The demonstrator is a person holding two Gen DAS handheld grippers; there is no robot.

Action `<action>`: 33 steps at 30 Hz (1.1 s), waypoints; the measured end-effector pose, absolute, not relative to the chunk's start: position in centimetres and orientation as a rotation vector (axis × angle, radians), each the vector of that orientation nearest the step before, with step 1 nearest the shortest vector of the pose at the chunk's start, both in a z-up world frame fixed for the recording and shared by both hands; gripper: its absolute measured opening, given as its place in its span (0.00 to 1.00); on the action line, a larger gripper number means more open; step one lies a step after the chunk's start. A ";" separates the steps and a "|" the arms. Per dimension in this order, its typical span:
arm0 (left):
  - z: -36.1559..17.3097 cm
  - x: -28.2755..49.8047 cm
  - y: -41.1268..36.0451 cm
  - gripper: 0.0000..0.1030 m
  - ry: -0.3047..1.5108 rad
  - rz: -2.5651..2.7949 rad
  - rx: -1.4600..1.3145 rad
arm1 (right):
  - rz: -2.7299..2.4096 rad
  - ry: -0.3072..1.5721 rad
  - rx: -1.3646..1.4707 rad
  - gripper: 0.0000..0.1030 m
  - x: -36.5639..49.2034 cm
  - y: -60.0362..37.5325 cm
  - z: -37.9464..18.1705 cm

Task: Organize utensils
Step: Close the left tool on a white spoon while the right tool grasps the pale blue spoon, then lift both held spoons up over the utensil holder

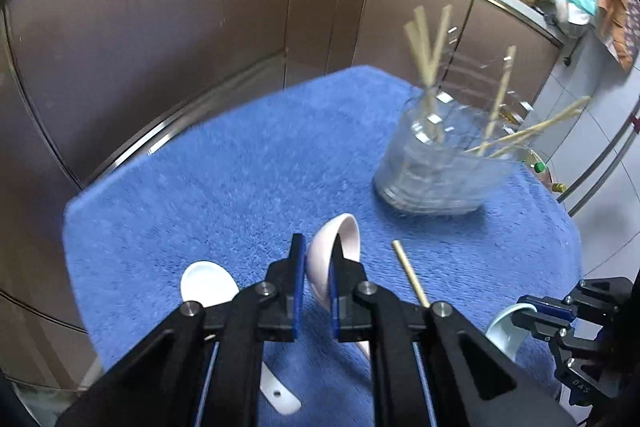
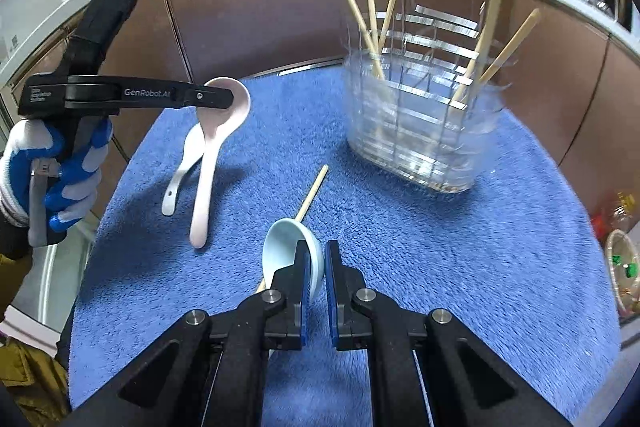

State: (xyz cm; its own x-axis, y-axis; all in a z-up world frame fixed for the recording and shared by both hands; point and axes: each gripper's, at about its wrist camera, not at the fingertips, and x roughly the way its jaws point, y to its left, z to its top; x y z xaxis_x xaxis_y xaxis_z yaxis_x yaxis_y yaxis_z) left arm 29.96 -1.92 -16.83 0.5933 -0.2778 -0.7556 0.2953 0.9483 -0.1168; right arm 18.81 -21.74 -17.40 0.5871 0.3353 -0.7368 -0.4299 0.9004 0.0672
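Gripping the pink spoon [image 1: 334, 259] in my left tool [image 1: 318, 281] and the pale blue spoon [image 2: 290, 253] in my right tool [image 2: 316, 281], both nearer me than the clear utensil holder [image 2: 416, 131].

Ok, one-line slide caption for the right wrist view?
Right gripper pinches pale blue spoon; left gripper grips pink spoon beside clear holder.

Motion blur smears the clear holder [image 1: 436, 167] and its chopsticks [image 1: 430, 47].
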 end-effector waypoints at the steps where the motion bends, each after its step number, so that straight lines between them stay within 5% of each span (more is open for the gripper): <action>1: -16.1 29.4 -2.1 0.09 0.858 -0.331 0.028 | 0.439 0.818 -0.122 0.07 18.4 -21.7 -17.1; 21: -2.4 27.0 -6.0 0.09 0.487 -0.279 -0.020 | 0.160 0.211 -0.045 0.07 18.2 -22.6 -2.0; 33: -2.3 33.8 -11.9 0.09 0.349 -0.169 -0.015 | -0.017 0.085 -0.050 0.07 25.6 -24.3 -2.3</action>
